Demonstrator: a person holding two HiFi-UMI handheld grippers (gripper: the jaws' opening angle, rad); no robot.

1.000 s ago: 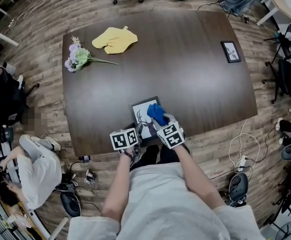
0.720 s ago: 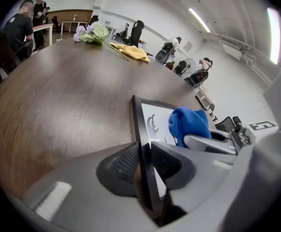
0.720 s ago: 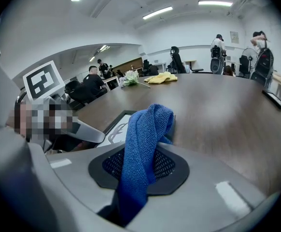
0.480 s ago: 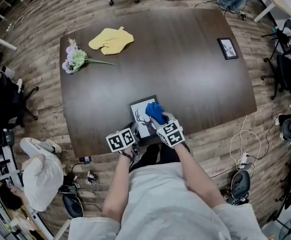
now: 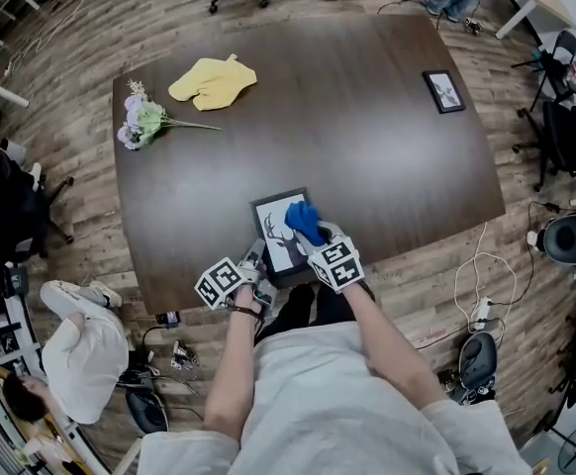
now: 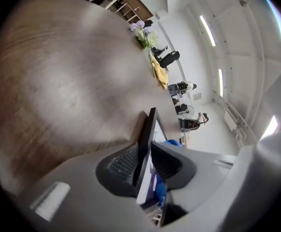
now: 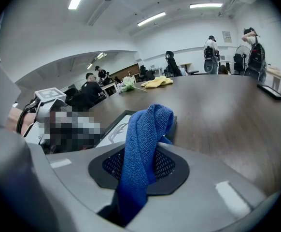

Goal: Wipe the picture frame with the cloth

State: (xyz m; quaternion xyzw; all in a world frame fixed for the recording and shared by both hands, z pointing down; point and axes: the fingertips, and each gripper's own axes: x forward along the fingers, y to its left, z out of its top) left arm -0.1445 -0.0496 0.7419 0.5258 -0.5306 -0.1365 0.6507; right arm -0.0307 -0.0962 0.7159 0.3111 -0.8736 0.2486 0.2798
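Note:
A black picture frame [image 5: 273, 236] with a deer print lies near the front edge of the dark table [image 5: 357, 137]. My left gripper [image 5: 254, 262] has its near left edge between the jaws. In the left gripper view the frame [image 6: 152, 123] shows edge-on, and both pads of the left gripper [image 6: 147, 161] sit against it. These jaws have just been closing, then easing open slightly. My right gripper [image 5: 315, 237] is shut on a blue cloth [image 5: 303, 220] that rests on the frame's right part. The cloth [image 7: 145, 139] drapes over the right gripper [image 7: 140, 178].
A yellow mitt [image 5: 212, 82] and a bunch of flowers [image 5: 142, 119] lie at the table's far left. A second small frame [image 5: 441, 90] lies at its far right. Office chairs [image 5: 565, 132] ring the table, and a person [image 5: 80, 349] crouches on the floor at the left.
My left gripper has rolled, and its marker cube has swung left and down, with the frame's edge still in its jaws. The right gripper and cloth have stayed on the frame.

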